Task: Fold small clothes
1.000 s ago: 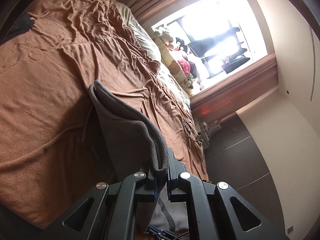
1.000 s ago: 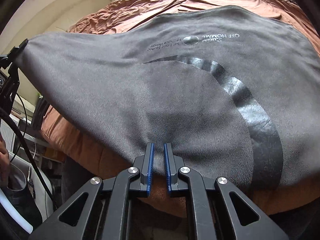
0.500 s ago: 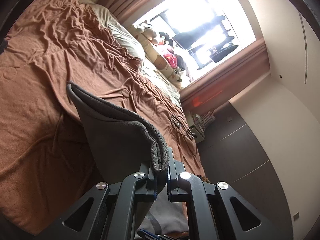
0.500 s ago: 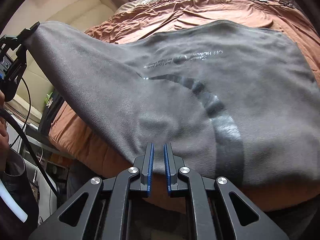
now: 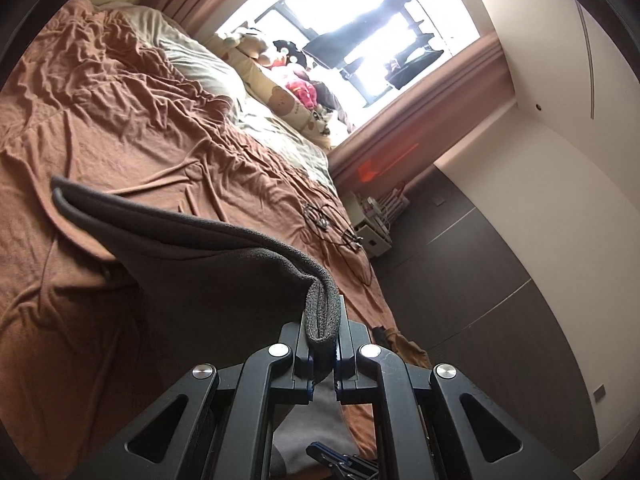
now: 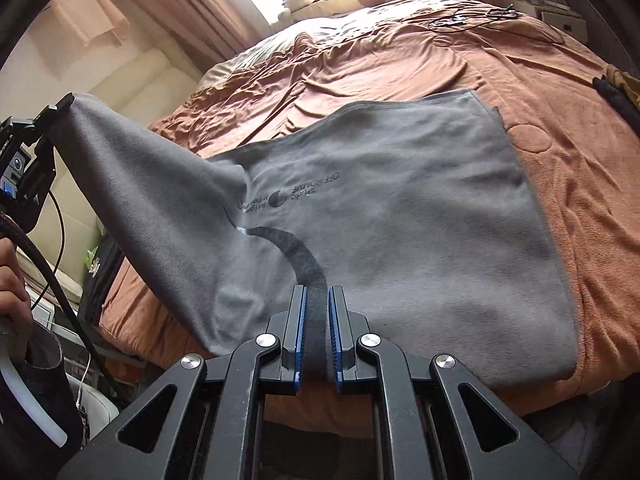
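The right tongs (image 6: 317, 336) are clenched on the near hem of a grey fleece garment (image 6: 420, 232), which lies spread over the near part of the bed (image 6: 560, 92). The left tongs (image 5: 323, 344) grip a doubled corner of the same garment, lifting that corner clear of the bed so the cloth slopes down to the flat part. A curved dark stripe and small printed lettering (image 6: 296, 196) mark the fleece. Under it, a rumpled rust-brown sheet (image 5: 120, 120) covers the bed; a tangled black cable (image 5: 328, 224) lies on it further off. Beyond are pale pillows (image 5: 200, 64), then soft toys (image 5: 288, 84) along a bright window (image 5: 360, 20) framed by brown curtains (image 5: 420, 120).
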A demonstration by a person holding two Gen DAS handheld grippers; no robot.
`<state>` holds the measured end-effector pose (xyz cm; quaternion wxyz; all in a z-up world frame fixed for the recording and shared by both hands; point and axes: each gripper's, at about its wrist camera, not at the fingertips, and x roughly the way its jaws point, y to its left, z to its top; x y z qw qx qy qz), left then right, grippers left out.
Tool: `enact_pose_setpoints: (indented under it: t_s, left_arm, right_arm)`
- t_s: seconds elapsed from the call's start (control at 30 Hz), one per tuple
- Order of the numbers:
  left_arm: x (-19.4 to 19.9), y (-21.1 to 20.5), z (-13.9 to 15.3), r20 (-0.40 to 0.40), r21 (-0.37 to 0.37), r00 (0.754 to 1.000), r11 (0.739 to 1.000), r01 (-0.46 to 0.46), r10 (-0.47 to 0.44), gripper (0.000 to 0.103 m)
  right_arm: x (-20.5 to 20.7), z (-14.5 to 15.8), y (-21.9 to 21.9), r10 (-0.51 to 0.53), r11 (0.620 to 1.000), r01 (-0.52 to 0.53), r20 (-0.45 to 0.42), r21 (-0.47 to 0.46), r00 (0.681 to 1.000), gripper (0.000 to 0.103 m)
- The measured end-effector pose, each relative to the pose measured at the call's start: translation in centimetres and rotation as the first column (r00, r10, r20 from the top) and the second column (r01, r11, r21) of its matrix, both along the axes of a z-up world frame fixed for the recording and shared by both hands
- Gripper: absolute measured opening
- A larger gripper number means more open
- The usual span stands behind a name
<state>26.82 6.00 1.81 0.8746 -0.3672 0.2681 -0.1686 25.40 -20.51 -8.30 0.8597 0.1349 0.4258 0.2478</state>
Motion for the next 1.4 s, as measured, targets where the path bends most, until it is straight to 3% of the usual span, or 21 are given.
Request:
enact_pose_setpoints:
  t_s: [0.23, 0.47, 0.7, 1.0, 1.3, 1.37, 1.4]
  left_arm:
    - [2.2, -4.8, 0.3, -0.012, 0.027, 0.993, 0.993, 0.114, -0.113, 0.006]
    - [4.0, -10.3, -0.8, -0.045, 0.070, 0.968, 0.966, 0.248, -0.245, 0.006]
    - [4.8, -15.6, -3.3, -0.098, 0.099, 0.926, 0.922, 0.374, -0.365, 0.006]
    - [4.4, -21.7, -7.0, -0.170, 0.099, 0.853, 0.852, 0.513, -0.494, 0.006]
    - [4.7, -26.5, -11.6, -0.281, 0.109, 0.799, 0.809, 0.577, -0.532, 0.007]
    - [4.8, -27.2, -12.4, -0.313, 0.120, 0.790, 0.803, 0.584, -0.528, 0.011]
    - [4.9, -27.4, -12.8, -0.331, 0.113, 0.778, 0.797, 0.594, -0.534, 0.026]
  right_arm:
    - [-1.0, 0.7, -4.2, -0.072, 0.997, 0.072, 0.001, 0.035, 0.997, 0.009]
    - [-2.0, 0.6, -7.8, -0.148, 0.987, 0.148, -0.010, 0.059, 0.989, 0.009]
    - [-3.0, 0.9, -10.4, -0.180, 0.982, 0.182, -0.026, 0.058, 0.983, 0.009]
    - [-5.0, 0.4, -13.0, -0.194, 0.981, 0.194, -0.053, 0.003, 0.980, 0.009]
    - [-6.8, 0.3, -14.7, -0.221, 0.975, 0.221, -0.093, -0.005, 0.971, 0.009]
    - [-7.0, 0.3, -14.6, -0.205, 0.978, 0.206, -0.093, 0.007, 0.974, 0.009]
    - [-7.1, 0.4, -14.5, -0.194, 0.981, 0.196, -0.091, 0.008, 0.977, 0.009]
